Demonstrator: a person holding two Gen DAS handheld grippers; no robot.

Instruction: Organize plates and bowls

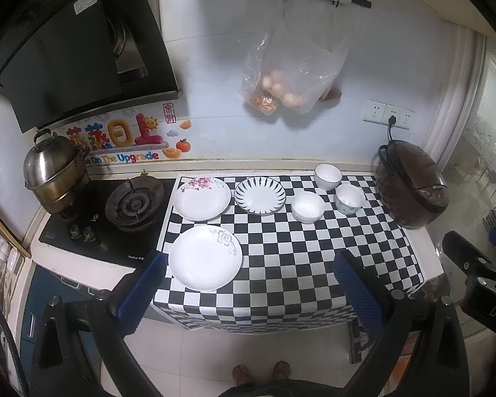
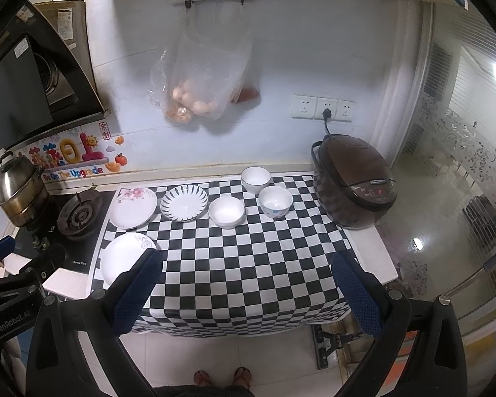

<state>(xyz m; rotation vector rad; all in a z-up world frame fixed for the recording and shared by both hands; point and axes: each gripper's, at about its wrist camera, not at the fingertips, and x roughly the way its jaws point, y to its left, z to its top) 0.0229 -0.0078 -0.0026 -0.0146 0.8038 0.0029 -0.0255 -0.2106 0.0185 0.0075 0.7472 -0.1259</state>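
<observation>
Three plates lie on the checkered cloth (image 1: 281,251): a white plate with a grey flower (image 1: 205,257) at the front left, a pink-flowered plate (image 1: 203,198) behind it, and a dark-striped plate (image 1: 260,196) in the middle. Three white bowls stand to the right: one at the back (image 1: 328,176), one in front (image 1: 308,206), one with blue marks (image 1: 349,199). My left gripper (image 1: 248,284) is open and empty, held above the counter's front edge. My right gripper (image 2: 248,284) is open and empty too. The bowls (image 2: 227,212) and plates (image 2: 184,203) also show in the right wrist view.
A gas hob (image 1: 134,203) with a steel steamer pot (image 1: 54,173) lies left of the cloth. A brown rice cooker (image 1: 413,187) stands at the right end. A plastic bag of eggs (image 1: 287,76) hangs on the wall. The range hood (image 1: 66,43) overhangs the hob.
</observation>
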